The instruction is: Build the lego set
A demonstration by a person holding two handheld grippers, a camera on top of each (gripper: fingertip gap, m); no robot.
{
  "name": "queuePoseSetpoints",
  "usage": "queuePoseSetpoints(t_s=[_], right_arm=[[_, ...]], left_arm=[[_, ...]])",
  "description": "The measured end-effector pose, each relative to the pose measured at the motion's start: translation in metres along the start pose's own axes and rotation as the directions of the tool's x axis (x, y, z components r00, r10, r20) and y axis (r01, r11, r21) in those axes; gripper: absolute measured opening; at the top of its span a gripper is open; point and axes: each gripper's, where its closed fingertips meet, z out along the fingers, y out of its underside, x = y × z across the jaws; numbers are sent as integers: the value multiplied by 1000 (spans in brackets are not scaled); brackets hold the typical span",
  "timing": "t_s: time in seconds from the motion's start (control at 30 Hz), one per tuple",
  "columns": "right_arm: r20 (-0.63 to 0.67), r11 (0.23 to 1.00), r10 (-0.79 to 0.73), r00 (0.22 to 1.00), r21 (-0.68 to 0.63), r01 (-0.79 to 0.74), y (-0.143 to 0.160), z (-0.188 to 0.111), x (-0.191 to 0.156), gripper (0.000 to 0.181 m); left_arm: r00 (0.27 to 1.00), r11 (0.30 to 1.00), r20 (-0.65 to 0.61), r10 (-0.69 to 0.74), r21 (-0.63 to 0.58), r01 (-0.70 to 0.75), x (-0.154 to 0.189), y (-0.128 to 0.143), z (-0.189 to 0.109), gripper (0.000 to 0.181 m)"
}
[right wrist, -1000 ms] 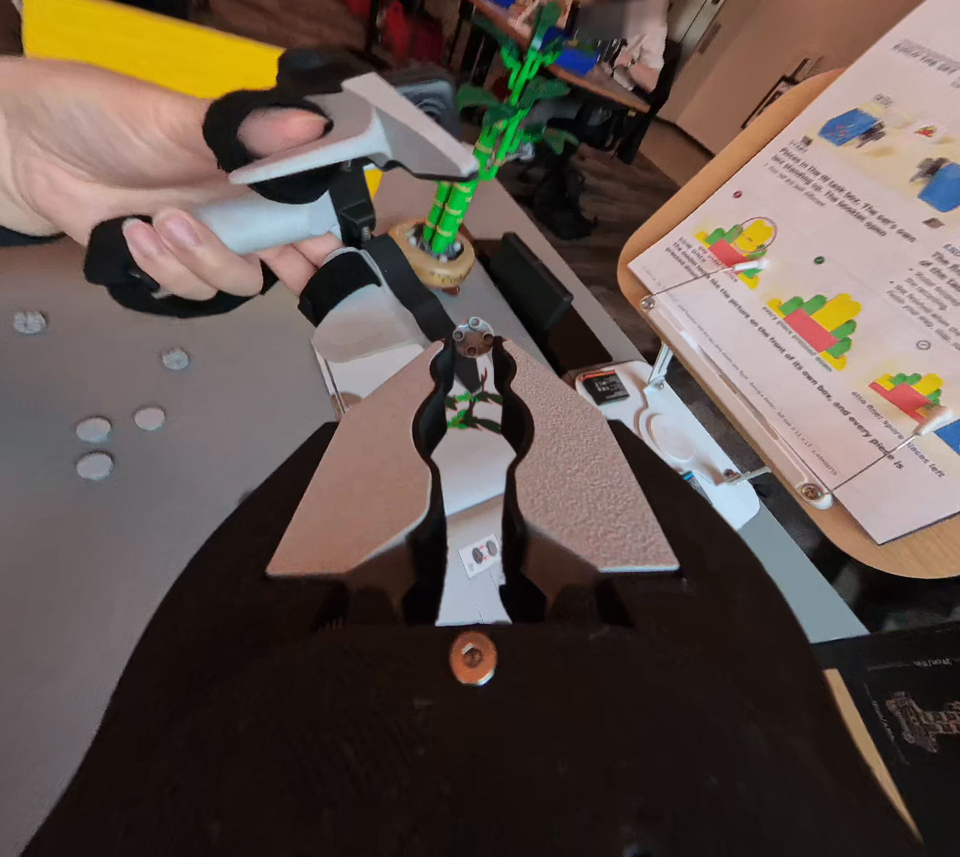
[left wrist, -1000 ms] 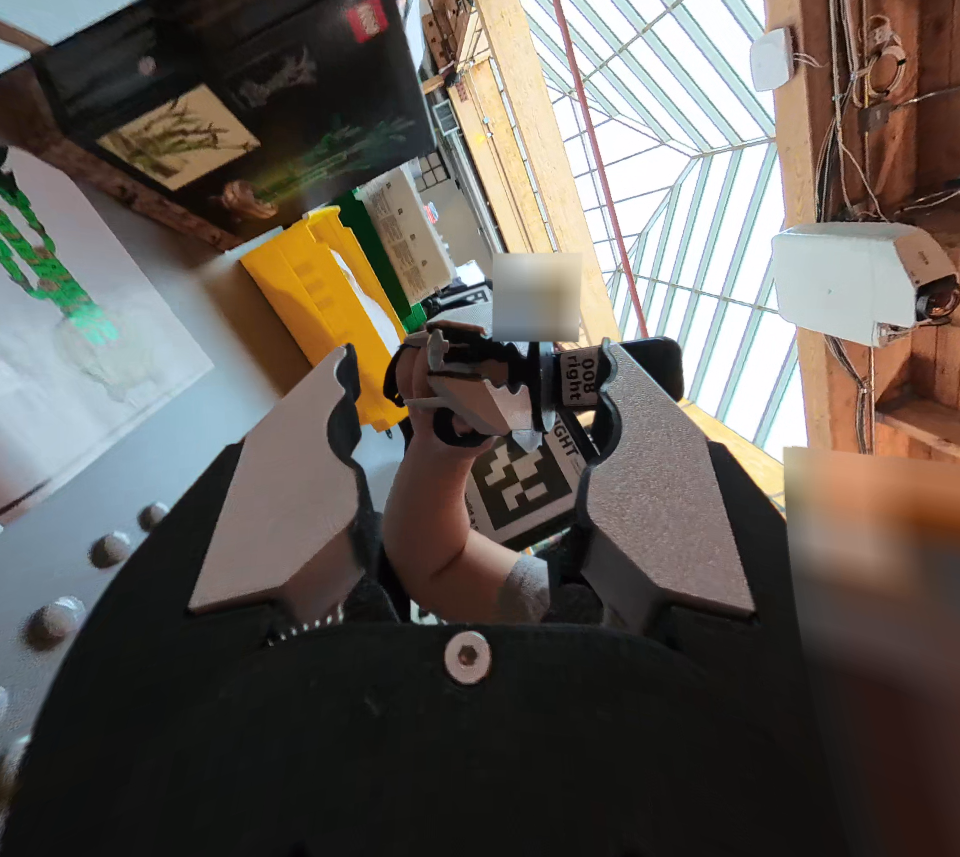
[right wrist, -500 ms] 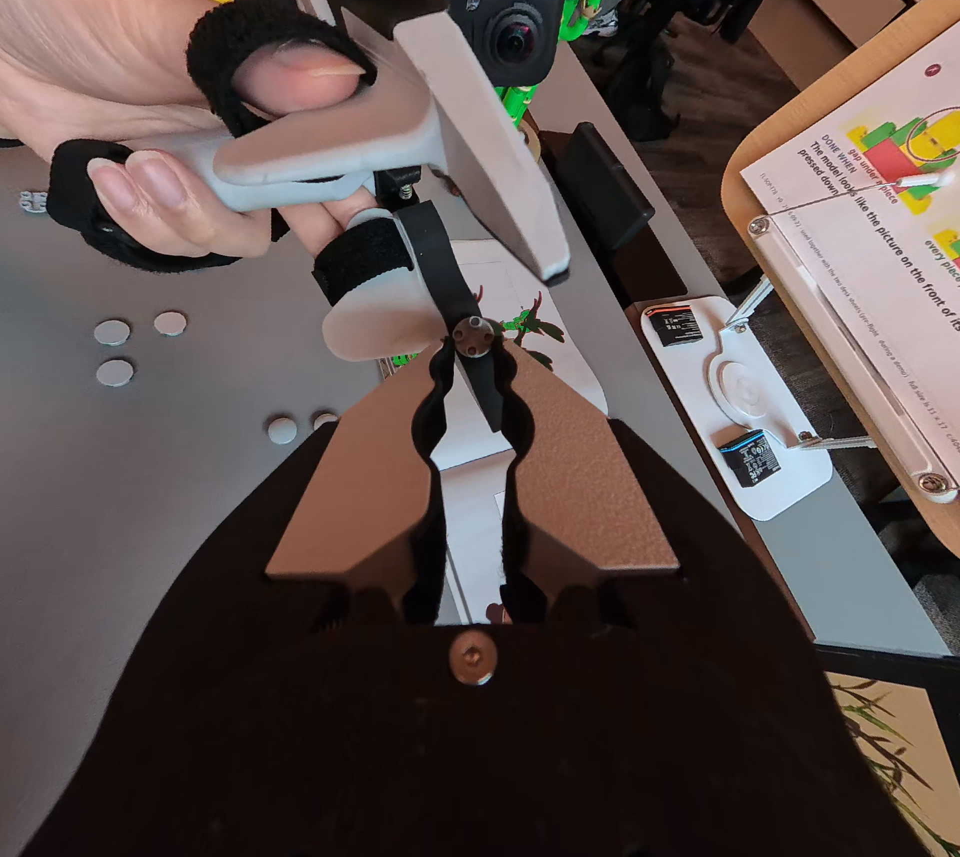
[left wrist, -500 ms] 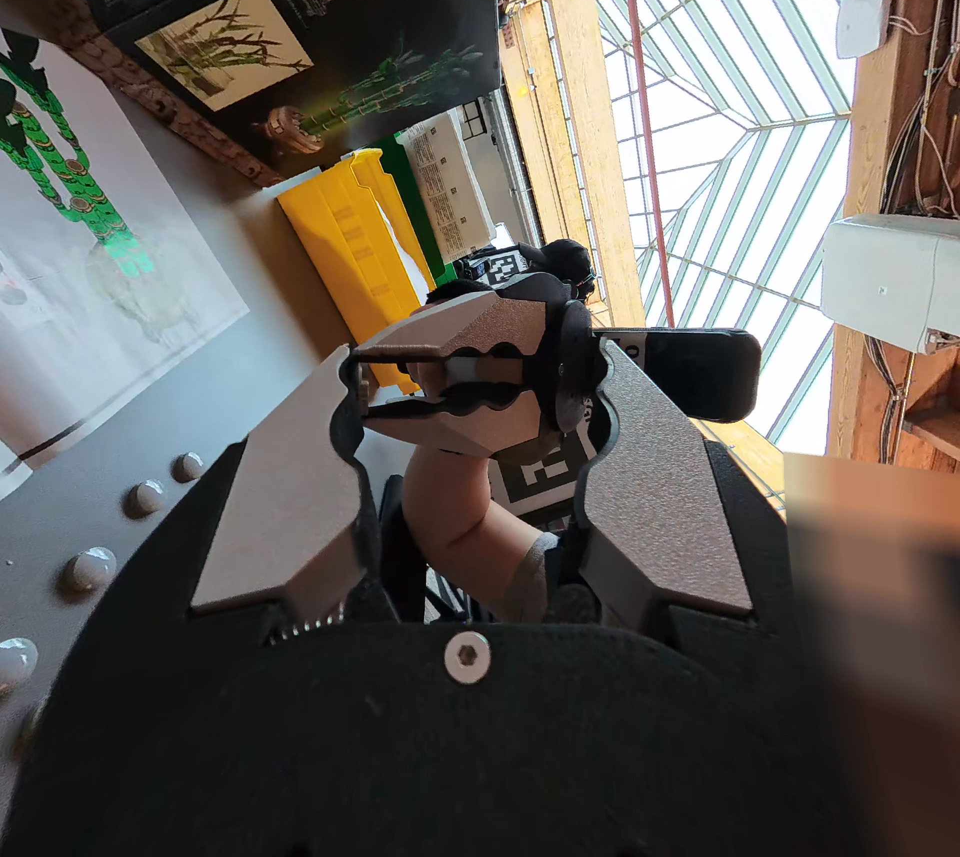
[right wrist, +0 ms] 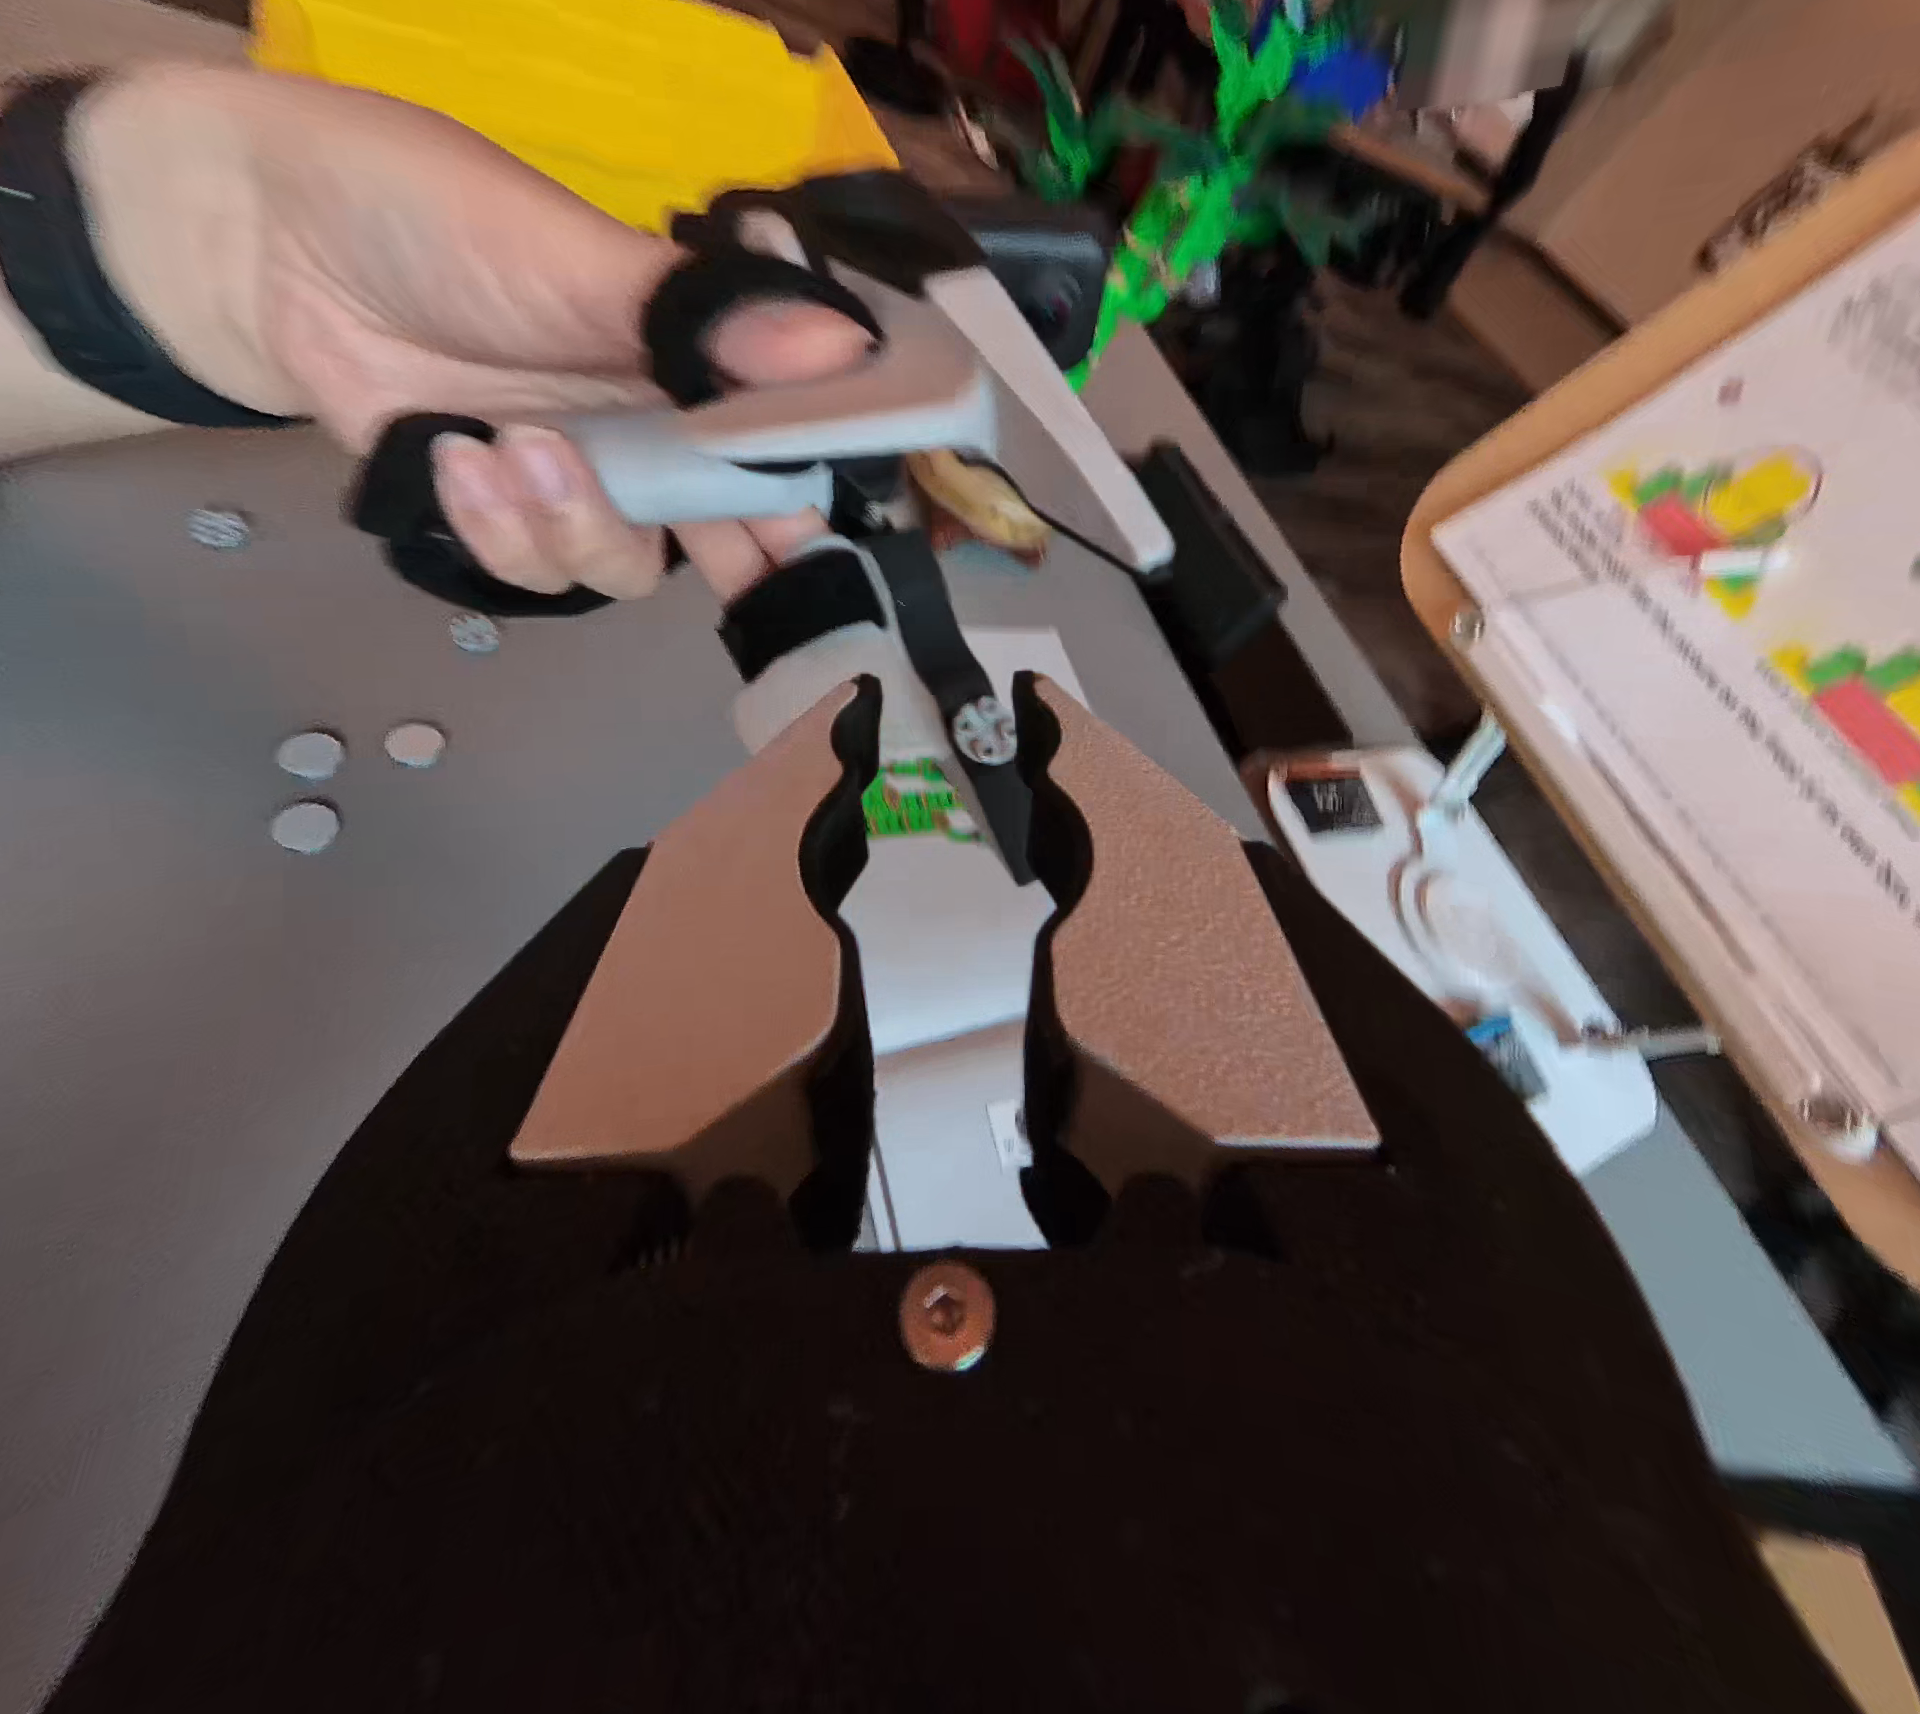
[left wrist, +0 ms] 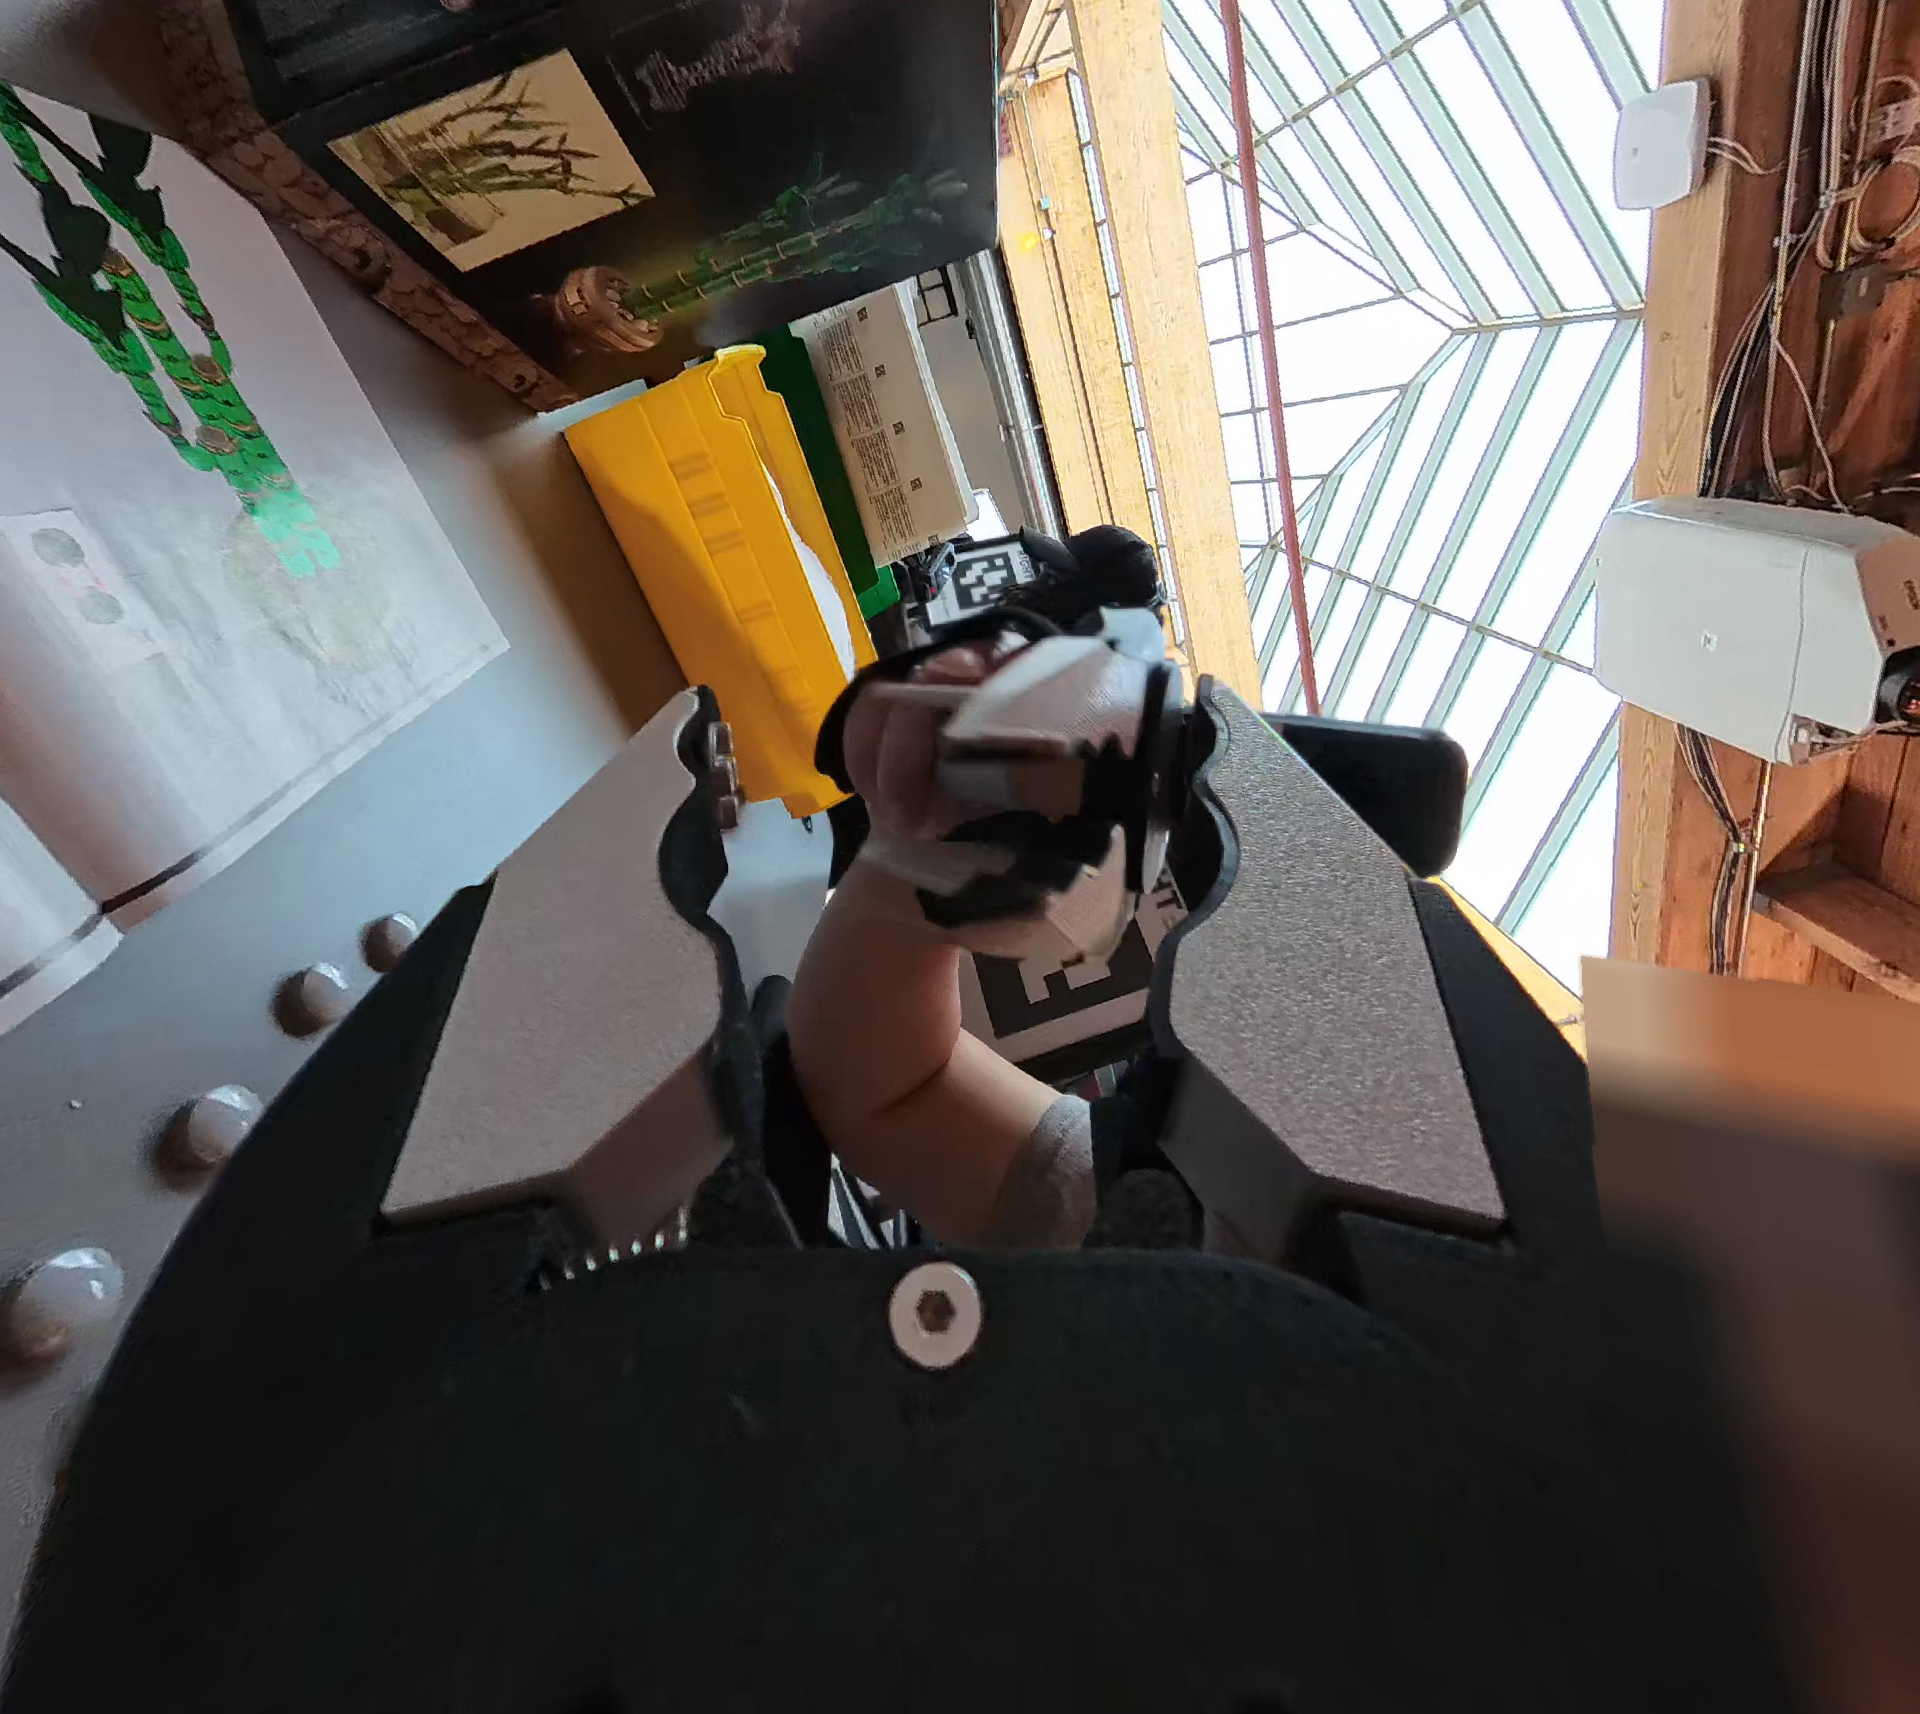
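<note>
The lego set [right wrist: 1195,230], a green bamboo-like plant on a tan round base, stands at the far side of the grey surface [right wrist: 156,989], partly hidden behind the left hand-held gripper and blurred by motion. Judged from these views, the build is well advanced: stalks and leaves are up. What remains cannot be told, as no loose green pieces show.

Right wrist view: the right hand-held gripper [right wrist: 945,703] is narrowly parted and holds nothing; a black strap with a round metal fitting [right wrist: 982,729] hangs between its tips, touching neither that can be confirmed. A hand [right wrist: 395,314] grips the left hand-held gripper just beyond. This view alone shows the model, an instruction sheet [right wrist: 1714,677] on a wooden board at the right, a white tray [right wrist: 1455,937] beside it, and small grey discs [right wrist: 312,781] on the surface at the left.

Left wrist view: the left hand-held gripper [left wrist: 951,739] is tilted upward, spread wide and empty; the right tool and its hand sit in the gap. This view alone shows the black set box [left wrist: 644,64], a yellow bin [left wrist: 727,584], a printed plant picture [left wrist: 156,376] and the glazed roof [left wrist: 1434,230].
</note>
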Motion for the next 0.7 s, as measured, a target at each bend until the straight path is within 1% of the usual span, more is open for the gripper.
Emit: queuePoseSetpoints(t_s=[0.07, 0.13, 0.17, 0.2, 0.27, 0.33, 0.4, 0.47, 0.57, 0.7], right_arm=[[58, 990, -92, 994, 111, 85, -21, -7, -19, 22], [135, 959, -221, 966, 212, 190, -36, -14, -49, 14], [190, 945, -272, 943, 237, 225, -37, -15, -66, 10], [274, 943, -293, 916, 240, 230, -34, -12, -85, 8], [416, 968, -231, 880, 188, 165, -23, 3, -116, 8], [483, 990, -134, 865, 110, 92, -7, 29, -139, 10], [470, 998, -33, 882, -35, 56, 21, 60, -151, 13], [443, 983, 24, 896, -175, 60, 51, 80, -159, 19], [457, 970, 85, 885, -241, 31, 64, 90, -174, 20], [474, 959, 98, 875, -279, 43, 71, 95, -185, 21]], left_arm=[[1000, 999, 13, 13, 32, -13, 0, -9, -9, 87], [999, 997, 33, 35, 68, -37, 0, -20, -19, 87], [998, 995, 45, 48, 85, -51, 1, -25, -25, 86], [997, 993, 57, 60, 103, -65, 1, -30, -30, 86], [994, 988, 77, 80, 128, -89, 2, -37, -38, 85], [993, 986, 80, 87, 137, -98, 4, -40, -42, 85], [994, 985, 70, 84, 142, -93, 6, -41, -43, 85], [994, 986, 65, 85, 140, -94, 7, -41, -43, 85], [994, 986, 56, 92, 134, -99, 12, -40, -42, 84], [994, 986, 45, 95, 130, -100, 15, -39, -41, 84]])
